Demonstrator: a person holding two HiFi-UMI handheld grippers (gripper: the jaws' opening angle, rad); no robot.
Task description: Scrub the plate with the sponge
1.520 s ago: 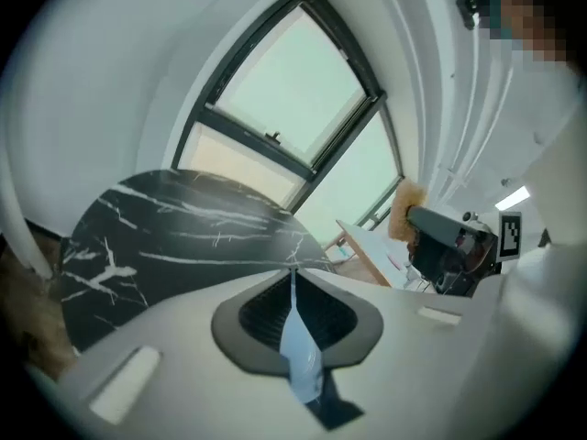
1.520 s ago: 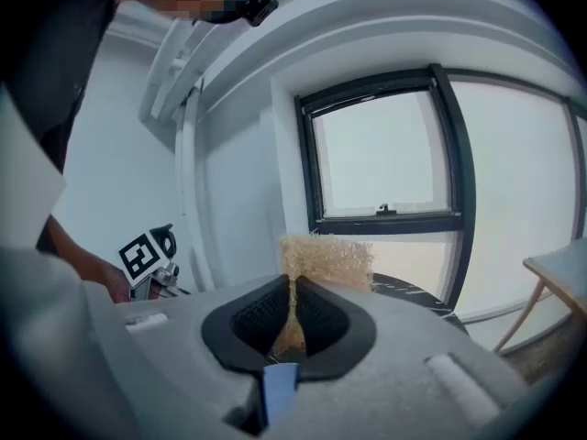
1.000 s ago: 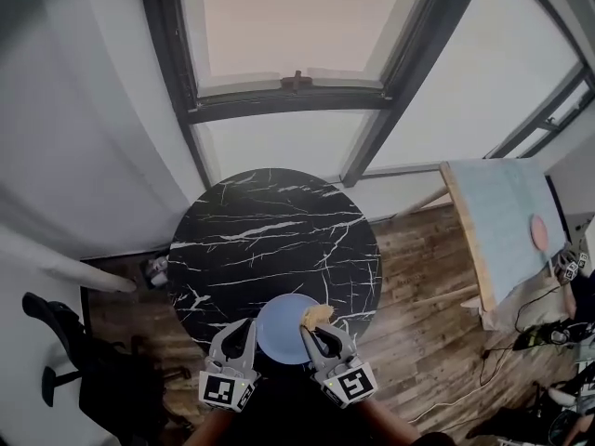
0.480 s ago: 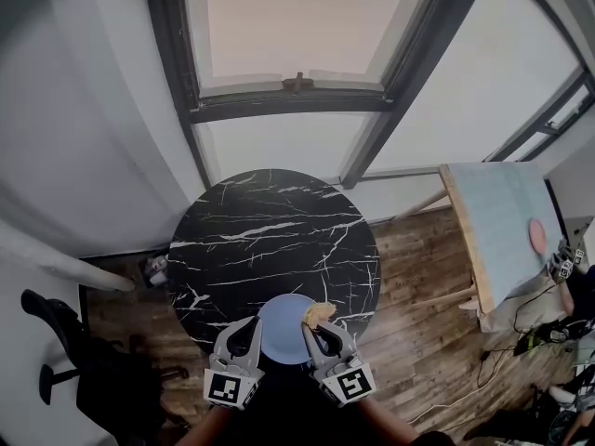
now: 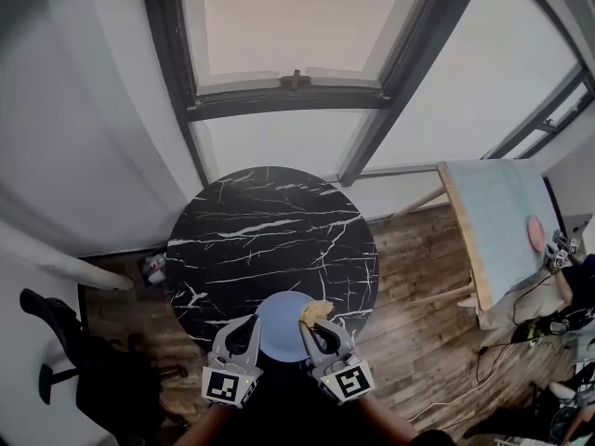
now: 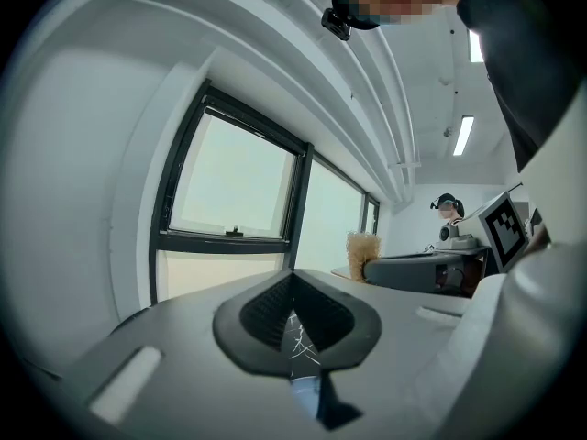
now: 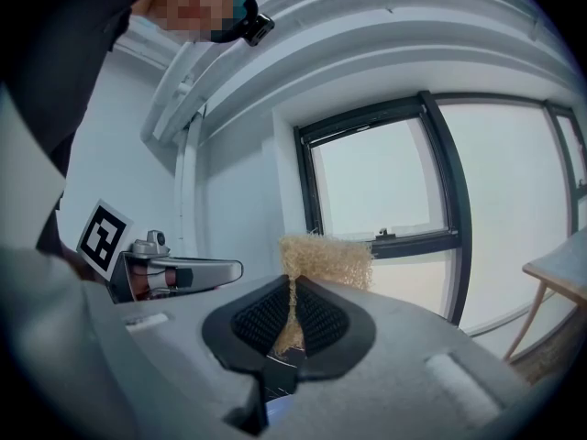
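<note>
**Hardly anything stirred**

Since a second before, the plate [image 5: 282, 329] and both grippers had barely shifted. The plate, round and pale blue, lay at the near edge of the black marble table [image 5: 270, 230]. The right gripper [image 5: 311, 329] pinched a tan, fibrous sponge [image 5: 317, 311] over the plate's right rim. The left gripper [image 5: 249, 331] had its jaws closed together at the left rim; I could not tell whether they nipped it.

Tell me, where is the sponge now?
In the head view the sponge sits low centre, pinched in the right gripper, at the right rim of the blue plate over the black table.
</note>
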